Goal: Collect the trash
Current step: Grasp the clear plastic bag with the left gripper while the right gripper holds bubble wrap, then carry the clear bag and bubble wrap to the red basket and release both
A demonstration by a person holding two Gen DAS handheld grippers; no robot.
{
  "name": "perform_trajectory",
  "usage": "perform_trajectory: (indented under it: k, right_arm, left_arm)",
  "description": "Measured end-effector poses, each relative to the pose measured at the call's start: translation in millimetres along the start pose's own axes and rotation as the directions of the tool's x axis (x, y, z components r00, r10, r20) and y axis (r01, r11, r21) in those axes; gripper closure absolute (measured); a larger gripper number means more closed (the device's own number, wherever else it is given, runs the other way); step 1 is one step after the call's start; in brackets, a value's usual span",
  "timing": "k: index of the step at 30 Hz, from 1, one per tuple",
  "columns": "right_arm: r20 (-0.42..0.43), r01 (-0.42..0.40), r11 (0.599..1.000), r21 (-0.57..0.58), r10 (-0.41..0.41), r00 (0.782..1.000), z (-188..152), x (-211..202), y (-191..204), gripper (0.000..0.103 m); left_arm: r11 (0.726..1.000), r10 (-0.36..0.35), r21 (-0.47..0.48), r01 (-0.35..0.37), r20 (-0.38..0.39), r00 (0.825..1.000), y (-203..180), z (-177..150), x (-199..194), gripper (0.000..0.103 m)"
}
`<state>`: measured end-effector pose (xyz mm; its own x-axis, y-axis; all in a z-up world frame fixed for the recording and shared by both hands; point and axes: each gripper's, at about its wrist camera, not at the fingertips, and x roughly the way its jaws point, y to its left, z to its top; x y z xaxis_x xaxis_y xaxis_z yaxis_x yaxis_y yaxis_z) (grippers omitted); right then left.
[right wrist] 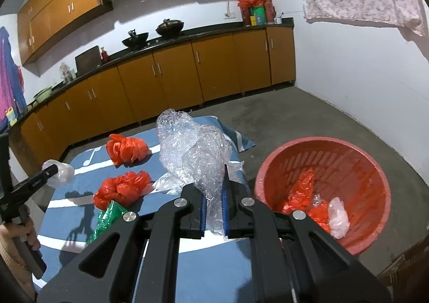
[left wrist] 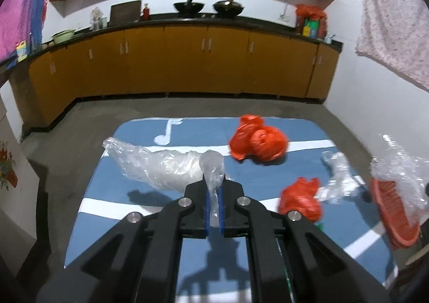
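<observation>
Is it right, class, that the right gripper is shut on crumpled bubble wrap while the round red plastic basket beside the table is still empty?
Not quite. The right gripper is shut on the crumpled bubble wrap, but the round red plastic basket is not empty: the right wrist view shows orange plastic scraps and a pale plastic piece inside it.

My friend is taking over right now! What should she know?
Left gripper: shut on a clear plastic bag, lifting its corner.
Right gripper: shut on crinkly clear bubble wrap, near the round red plastic basket.
Done: some red and pale scraps already lie in the basket.
Left: drop both, then collect two crumpled red plastic bags, a green wrapper and clear film from the blue mat.
</observation>
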<state>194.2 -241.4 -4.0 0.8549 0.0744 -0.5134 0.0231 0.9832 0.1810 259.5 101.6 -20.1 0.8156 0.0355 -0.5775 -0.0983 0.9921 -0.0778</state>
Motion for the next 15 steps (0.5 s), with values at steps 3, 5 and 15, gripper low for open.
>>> perform_trajectory:
  k: [3,5,15]
  right_arm:
    - [0.011,0.017,1.0,0.015,-0.017,1.0,2,-10,-8,0.094]
    - [0.017,0.028,0.999,0.024,-0.028,0.999,2,-16,-12,0.094]
    - [0.046,0.103,0.992,0.077,-0.107,0.993,3,-42,-52,0.094]
  left_arm:
    - [0.999,-0.052,0.013,0.051,0.018,0.999,-14,4,-20,0.097]
    - [0.996,-0.09,0.022,0.09,0.024,0.996,-27,7,-31,0.097]
    - [0.964,-0.251,0.092,0.248,0.028,0.968,-96,5,-66,0.097]
